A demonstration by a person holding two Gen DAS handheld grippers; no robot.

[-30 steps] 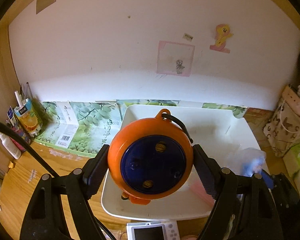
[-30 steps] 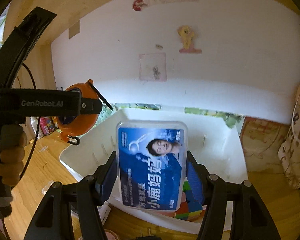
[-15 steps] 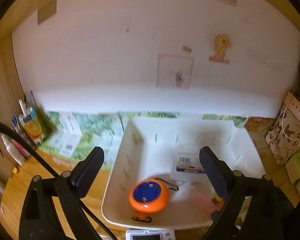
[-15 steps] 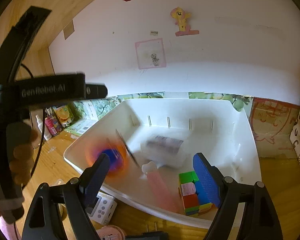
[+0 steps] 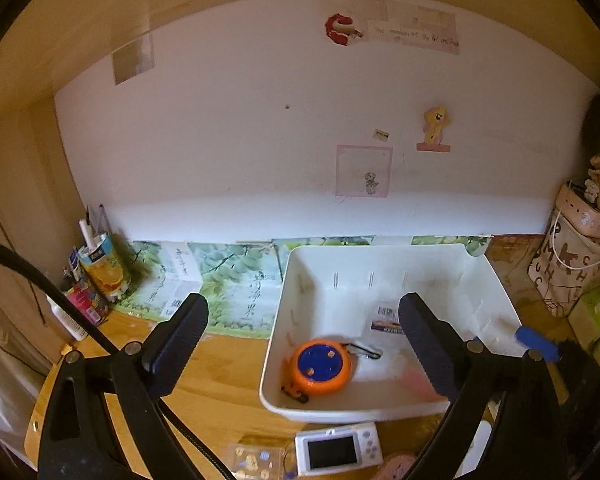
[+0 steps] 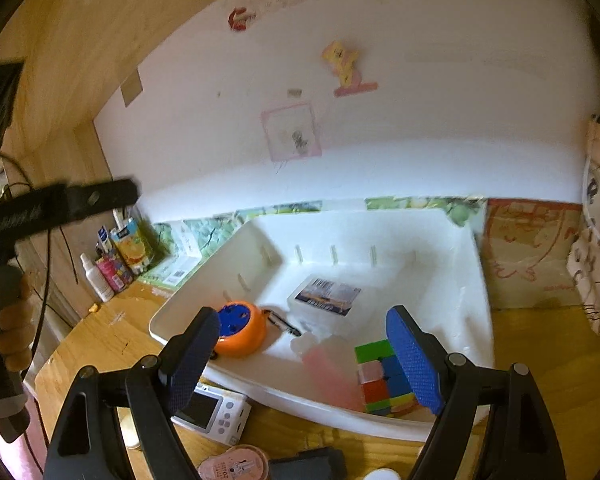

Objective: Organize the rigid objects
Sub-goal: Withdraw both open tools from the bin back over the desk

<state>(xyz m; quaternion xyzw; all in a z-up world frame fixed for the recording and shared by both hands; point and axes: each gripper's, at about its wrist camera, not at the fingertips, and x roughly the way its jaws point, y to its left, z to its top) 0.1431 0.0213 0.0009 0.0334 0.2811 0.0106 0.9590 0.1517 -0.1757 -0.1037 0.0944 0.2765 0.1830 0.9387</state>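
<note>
The jaws of the left gripper (image 5: 300, 330) are spread wide with nothing held between them, above the near left part of a white rectangular plastic bin (image 5: 496, 280) that stands on a light wooden counter (image 5: 216, 364). The jaws of the right gripper (image 6: 304, 354) are likewise parted and empty, poised over the near rim of the same bin (image 6: 476, 280). Inside the bin, a round orange reel with a blue face (image 5: 321, 367) is seen lying flat near the front left corner (image 6: 241, 330), its black clip pointing toward the middle. Behind it, a clear flat plastic box with a barcode label (image 6: 327, 294) rests on the bin floor (image 5: 388, 318). A colourful puzzle cube (image 6: 382, 378) sits in the near right corner, partly hidden behind the right jaw. Between reel and cube a pale pink elongated item (image 6: 328, 372) is blurred and cannot be identified. In front of the bin, on the counter, a small white digital camera (image 5: 337, 449) lies with its screen up (image 6: 210, 410). At the back left of the counter, a juice carton (image 5: 102, 270) and small bottles (image 6: 100, 274) are grouped against the wall. A hand (image 6: 12, 328) gripping the left gripper's handle is visible at the left edge of the right wrist view.
</note>
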